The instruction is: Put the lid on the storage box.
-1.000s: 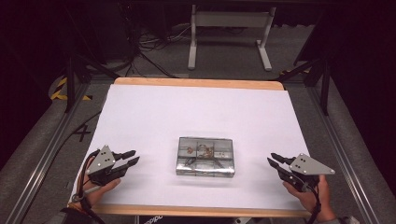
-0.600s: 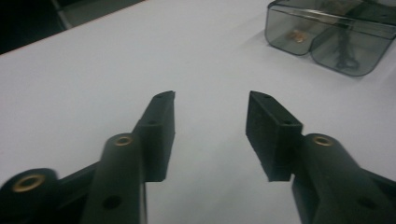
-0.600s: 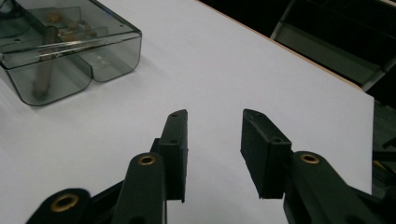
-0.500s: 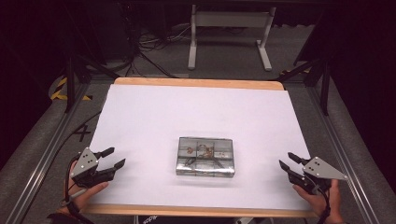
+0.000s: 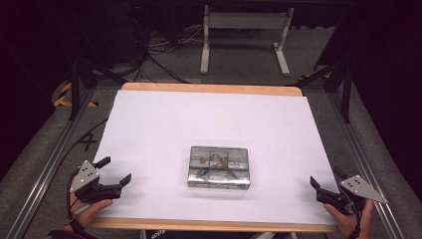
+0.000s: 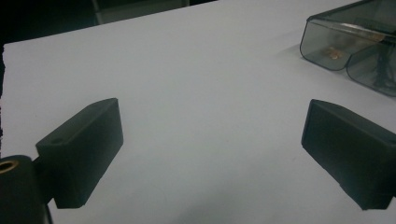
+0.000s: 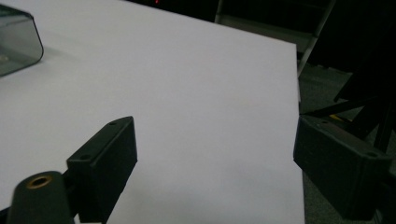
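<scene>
While both grippers are seen at the near table edge, left gripper (image 5: 115,171) and right gripper (image 5: 326,185) just opened wide, nothing between jaws, clear compartment box (image 5: 219,167) centred between, at two o'clock in left gripper view (image 6: 350,51), corner at ten o'clock in right gripper view (image 7: 16,39), floor stand (image 5: 244,30) beyond.

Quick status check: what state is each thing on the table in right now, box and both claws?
Clear compartment box: lid closed, lying flat mid-table, small items inside, untouched.
Left claw: open, jaws have just been opening, nothing between them, at the near left corner, apart from the box.
Right claw: open, jaws have just been opening, nothing between them, at the near right edge, apart from the box.
White table surface: bare around the box.
</scene>
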Demonstrator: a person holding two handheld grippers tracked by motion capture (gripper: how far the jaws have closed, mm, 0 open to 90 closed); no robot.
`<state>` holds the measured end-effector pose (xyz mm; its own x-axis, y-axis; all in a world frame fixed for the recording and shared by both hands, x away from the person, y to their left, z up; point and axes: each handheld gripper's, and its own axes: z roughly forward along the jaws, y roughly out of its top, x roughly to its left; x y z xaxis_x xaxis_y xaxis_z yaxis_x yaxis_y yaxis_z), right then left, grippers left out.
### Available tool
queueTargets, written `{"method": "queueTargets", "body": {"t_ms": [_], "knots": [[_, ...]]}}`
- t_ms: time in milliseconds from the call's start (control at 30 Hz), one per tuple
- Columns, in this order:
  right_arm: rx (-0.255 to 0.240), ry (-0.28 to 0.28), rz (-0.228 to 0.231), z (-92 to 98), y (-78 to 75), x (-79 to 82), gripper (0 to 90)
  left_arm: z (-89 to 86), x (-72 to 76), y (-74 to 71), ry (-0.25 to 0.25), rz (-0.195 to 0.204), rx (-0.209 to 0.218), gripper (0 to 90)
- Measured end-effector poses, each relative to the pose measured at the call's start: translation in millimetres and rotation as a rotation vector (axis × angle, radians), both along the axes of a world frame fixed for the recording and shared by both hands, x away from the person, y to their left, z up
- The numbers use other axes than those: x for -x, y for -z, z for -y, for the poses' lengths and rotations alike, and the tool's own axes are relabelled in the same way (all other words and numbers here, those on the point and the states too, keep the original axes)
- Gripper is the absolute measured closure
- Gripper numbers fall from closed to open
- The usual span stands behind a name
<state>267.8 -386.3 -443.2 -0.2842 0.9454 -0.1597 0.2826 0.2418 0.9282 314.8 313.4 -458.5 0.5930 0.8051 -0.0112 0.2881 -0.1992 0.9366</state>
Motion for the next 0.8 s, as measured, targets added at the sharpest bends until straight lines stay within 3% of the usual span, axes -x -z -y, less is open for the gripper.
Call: {"method": "queueTargets", "body": {"t_ms": [67,133,267,467,600,800], "knots": [[0.002,0.004,-0.002,-0.4,1.0,0.0,13.7,-0.6,0.6,0.3,0.003,0.006,0.000,5.4],[0.028,0.006,-0.008,-2.7,1.2,-0.4,14.0,1.1,1.3,0.5,0.004,0.015,-0.013,5.1],[0.093,0.000,-0.054,-9.2,2.5,-5.4,13.4,5.2,-0.3,0.6,0.007,-0.004,-0.050,5.4],[0.058,0.014,-0.059,-5.4,2.0,-6.3,13.3,2.9,0.5,1.0,0.011,0.002,-0.029,7.3],[0.058,0.014,-0.067,-5.7,2.1,-7.1,13.0,4.0,1.3,1.2,0.020,0.011,-0.039,7.6],[0.063,0.018,-0.070,-6.2,2.2,-7.2,12.2,6.9,-0.4,1.0,0.008,-0.007,-0.068,6.9]]}}
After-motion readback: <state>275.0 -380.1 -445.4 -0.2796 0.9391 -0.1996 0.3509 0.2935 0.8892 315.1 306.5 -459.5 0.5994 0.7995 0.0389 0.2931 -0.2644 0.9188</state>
